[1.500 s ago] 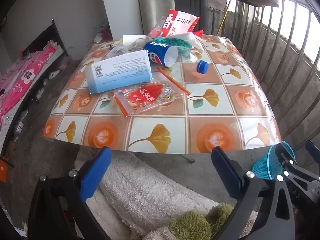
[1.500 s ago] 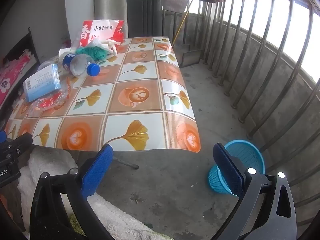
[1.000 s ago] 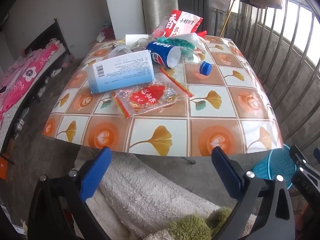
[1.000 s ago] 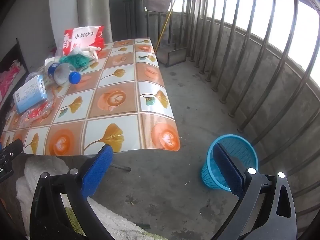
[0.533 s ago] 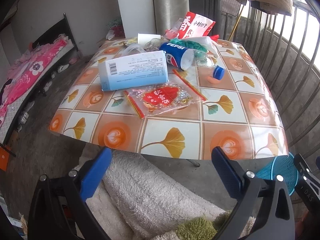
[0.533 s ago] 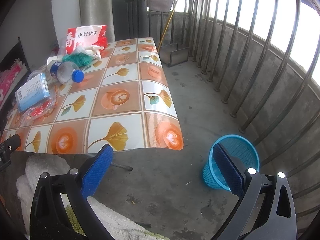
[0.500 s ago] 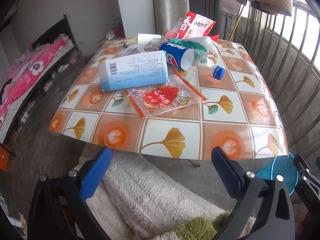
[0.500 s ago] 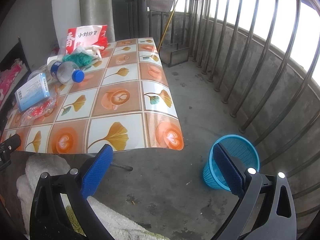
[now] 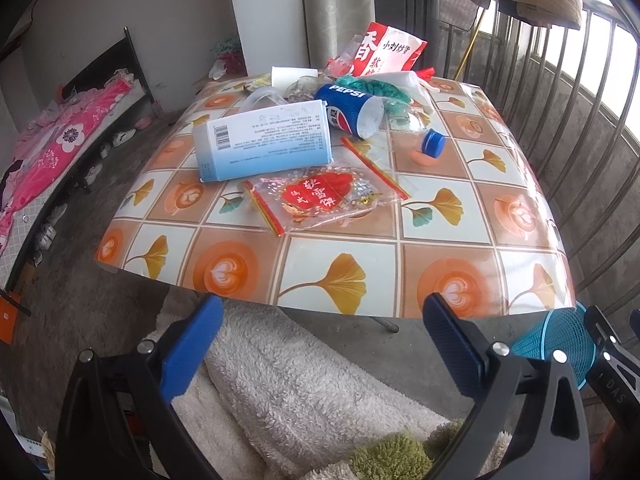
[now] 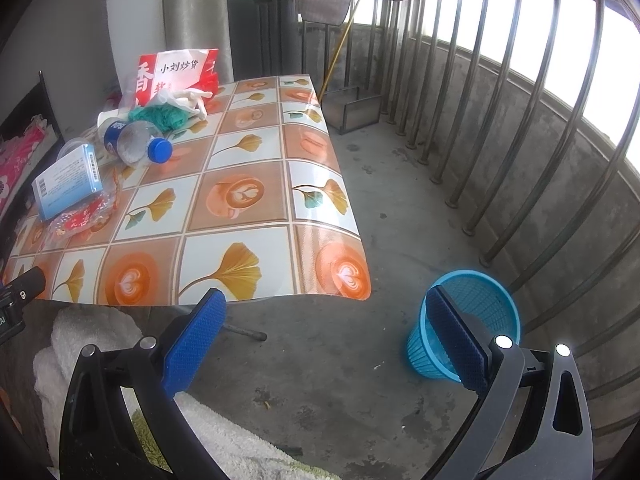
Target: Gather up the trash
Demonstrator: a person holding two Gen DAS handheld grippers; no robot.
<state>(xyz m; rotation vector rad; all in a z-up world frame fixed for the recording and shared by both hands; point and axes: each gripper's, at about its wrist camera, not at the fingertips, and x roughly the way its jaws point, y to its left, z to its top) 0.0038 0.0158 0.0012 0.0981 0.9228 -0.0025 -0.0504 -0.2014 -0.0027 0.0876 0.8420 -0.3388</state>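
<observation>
The blue basket (image 9: 560, 344) is partly hidden behind the near right finger; print on the pale blue box (image 9: 264, 142) is too small to read.

Blue basket (image 10: 476, 296) on concrete floor (image 10: 400, 208), beside littered table (image 10: 240, 240).

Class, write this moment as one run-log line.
left gripper: open, empty | right gripper: open, empty | trash: on table, untouched | bin: on floor, right of table

Orange-and-white ginkgo-leaf tablecloth (image 9: 344, 280), pale blue box (image 9: 264, 140), red-printed clear packet (image 9: 320, 196), turquoise mesh basket (image 10: 472, 320).
</observation>
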